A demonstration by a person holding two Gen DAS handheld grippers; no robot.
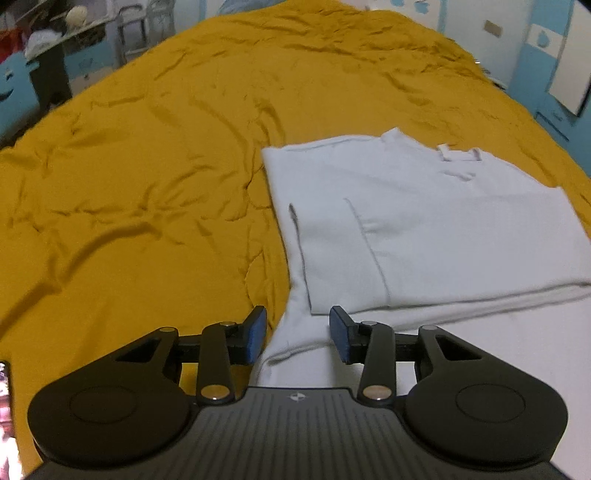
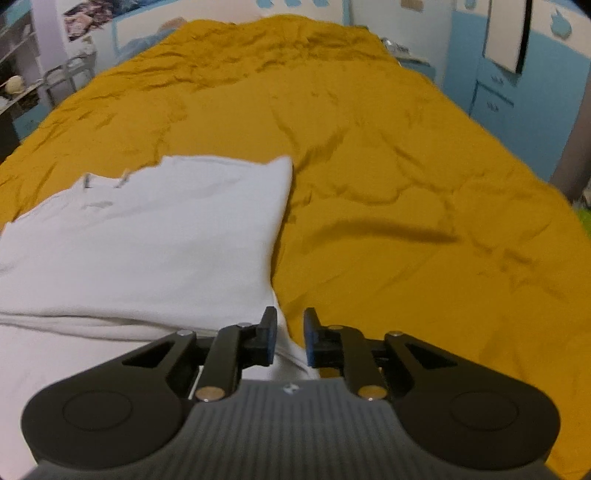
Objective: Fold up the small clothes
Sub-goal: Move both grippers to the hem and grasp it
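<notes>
A white garment lies partly folded on the mustard-yellow bedspread, with its upper part doubled over its lower part. In the left wrist view, my left gripper hovers open over the garment's near left edge, blue pads wide apart and nothing pinched between them. In the right wrist view the same garment fills the left side. My right gripper is at its near right edge with the jaws a narrow gap apart. White cloth shows through the gap, lying flat below, and the pads are not pressing on it.
The yellow bedspread is wrinkled and stretches far beyond the garment. Blue-and-white walls and cabinets stand to the right of the bed. A cluttered shelf and a metal frame stand past its far left corner.
</notes>
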